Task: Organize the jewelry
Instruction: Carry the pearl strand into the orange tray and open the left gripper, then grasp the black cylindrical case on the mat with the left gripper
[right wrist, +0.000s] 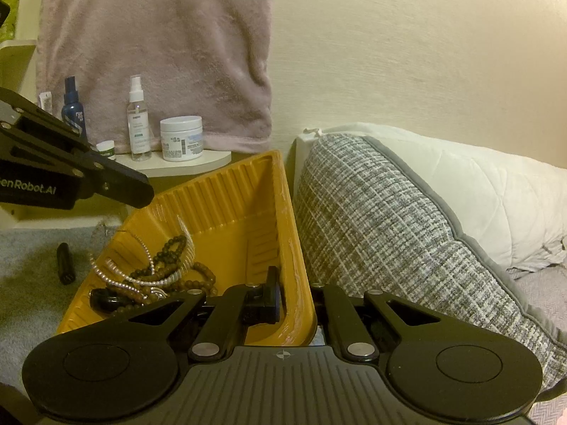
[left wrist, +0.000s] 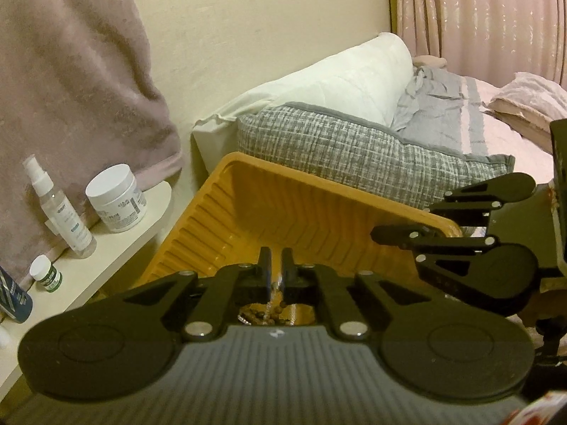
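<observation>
A yellow ribbed tray (right wrist: 248,191) stands tilted on the bed against a grey checked pillow (right wrist: 389,230). In its low corner lies a jewelry pile (right wrist: 159,269) of brown bead bracelets, silver chains and a black piece. My right gripper (right wrist: 294,283) is shut on the tray's right wall, one finger inside and one outside; it also shows in the left wrist view as the right gripper (left wrist: 397,233). My left gripper (left wrist: 276,255) hovers over the pile with its jaws a narrow gap apart. A silver chain (left wrist: 277,283) shows in that gap, beads (left wrist: 262,315) below it. From the right wrist view, nothing hangs from the left gripper (right wrist: 140,193).
A white shelf (right wrist: 198,163) behind the tray carries a spray bottle (right wrist: 136,120), a white jar (right wrist: 181,138), a small green-labelled bottle (right wrist: 106,150) and a blue bottle (right wrist: 72,106). A pink towel (right wrist: 159,46) hangs above. A black cylinder (right wrist: 65,264) lies on the grey cover left of the tray.
</observation>
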Demonstrator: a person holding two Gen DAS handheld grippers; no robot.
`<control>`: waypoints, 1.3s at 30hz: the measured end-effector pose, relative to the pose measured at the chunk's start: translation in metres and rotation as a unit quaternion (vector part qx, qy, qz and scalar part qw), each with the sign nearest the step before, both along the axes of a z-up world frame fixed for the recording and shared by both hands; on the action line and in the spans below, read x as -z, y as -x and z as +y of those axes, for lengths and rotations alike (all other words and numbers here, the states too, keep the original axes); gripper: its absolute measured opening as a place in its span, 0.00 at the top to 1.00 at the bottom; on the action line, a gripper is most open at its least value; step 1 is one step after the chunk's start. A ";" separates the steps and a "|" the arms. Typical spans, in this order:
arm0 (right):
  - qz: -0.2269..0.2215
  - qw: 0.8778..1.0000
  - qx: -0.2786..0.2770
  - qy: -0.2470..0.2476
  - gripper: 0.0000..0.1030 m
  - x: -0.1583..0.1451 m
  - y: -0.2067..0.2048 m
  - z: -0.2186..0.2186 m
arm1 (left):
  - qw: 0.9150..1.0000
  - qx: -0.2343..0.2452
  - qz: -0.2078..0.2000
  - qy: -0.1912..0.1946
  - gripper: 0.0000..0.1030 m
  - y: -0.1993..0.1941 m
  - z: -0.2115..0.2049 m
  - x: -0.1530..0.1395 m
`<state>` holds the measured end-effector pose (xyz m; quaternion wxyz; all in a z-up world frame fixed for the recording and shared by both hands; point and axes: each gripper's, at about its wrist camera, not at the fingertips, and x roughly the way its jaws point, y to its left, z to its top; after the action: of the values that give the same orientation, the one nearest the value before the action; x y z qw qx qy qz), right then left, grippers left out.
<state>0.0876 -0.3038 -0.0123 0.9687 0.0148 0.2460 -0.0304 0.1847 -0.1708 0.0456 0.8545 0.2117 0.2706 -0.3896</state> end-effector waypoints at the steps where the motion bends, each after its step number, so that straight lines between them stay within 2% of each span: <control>1: 0.000 1.000 0.000 0.000 0.95 0.000 0.000 0.000 | 1.000 -0.004 0.001 0.001 0.83 -0.001 0.001 0.001; 6: 0.001 1.000 0.002 0.000 0.95 0.000 0.000 0.000 | 0.999 -0.032 -0.002 0.007 0.79 -0.004 0.017 0.001; 10: 0.001 1.000 0.003 0.001 0.95 0.000 0.000 0.000 | 0.996 -0.090 -0.003 0.016 0.75 -0.009 0.053 0.003; 14: 0.001 1.000 0.004 0.001 0.95 0.001 0.000 0.000 | 0.988 -0.156 -0.011 0.014 0.73 -0.012 0.095 0.006; 18: 0.002 1.000 0.006 0.001 0.95 0.003 0.000 -0.001 | 0.975 -0.222 -0.010 0.018 0.72 -0.014 0.140 0.013; 24: 0.002 1.000 0.007 0.002 0.95 0.003 0.000 -0.001 | 0.959 -0.282 0.004 0.021 0.70 -0.012 0.182 0.033; 30: 0.004 1.000 0.008 0.003 0.95 0.005 0.000 -0.002 | 0.949 -0.310 0.030 0.045 0.64 -0.009 0.178 0.060; 34: 0.005 1.000 0.007 0.004 0.95 0.005 0.001 -0.002 | 0.947 -0.311 0.043 0.065 0.52 -0.011 0.161 0.075; 39: 0.005 1.000 0.008 0.003 0.95 0.005 0.001 -0.001 | 0.943 -0.322 0.054 0.070 0.51 -0.021 0.139 0.090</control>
<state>0.0871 -0.3052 -0.0169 0.9672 0.0133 0.2508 -0.0387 0.2060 -0.0316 -0.0446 0.9309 0.0317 0.3425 -0.1227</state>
